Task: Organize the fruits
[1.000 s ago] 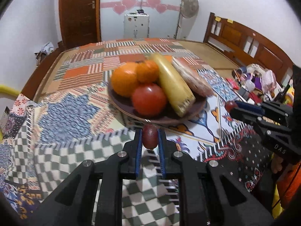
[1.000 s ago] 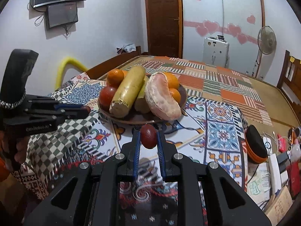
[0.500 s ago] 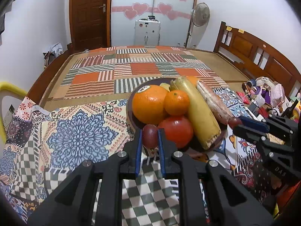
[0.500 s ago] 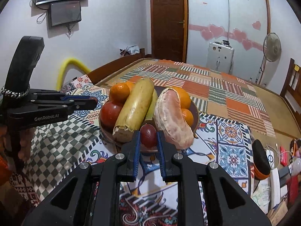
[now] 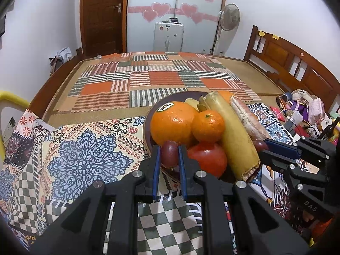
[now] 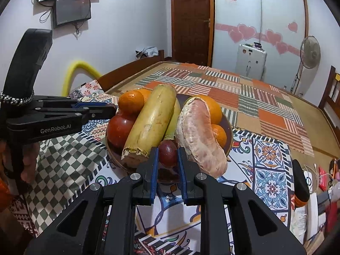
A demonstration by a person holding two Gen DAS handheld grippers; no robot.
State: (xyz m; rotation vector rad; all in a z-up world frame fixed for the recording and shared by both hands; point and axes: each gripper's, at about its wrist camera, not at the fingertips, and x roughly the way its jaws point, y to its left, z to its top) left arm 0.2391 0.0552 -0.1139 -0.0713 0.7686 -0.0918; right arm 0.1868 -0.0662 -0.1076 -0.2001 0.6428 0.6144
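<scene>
Left wrist view shows the dark round plate (image 5: 148, 114) heaped with oranges, with each gripper, left (image 5: 169, 159) and right (image 6: 167, 159), pinching a small dark-red fruit (image 5: 169, 154) at its near rim, where a release could roll off.

A round dark-brown plate (image 5: 148, 119) sits on the patterned cloth (image 5: 85, 148) on the bed. On it, in the left wrist view, a large sticker-marked orange (image 5: 173, 122) lies left, a small mandarin (image 5: 208, 125) right of it, a red tomato (image 5: 209, 158) in front, and a long yellow-skinned fruit (image 5: 231, 136) further right.
</scene>
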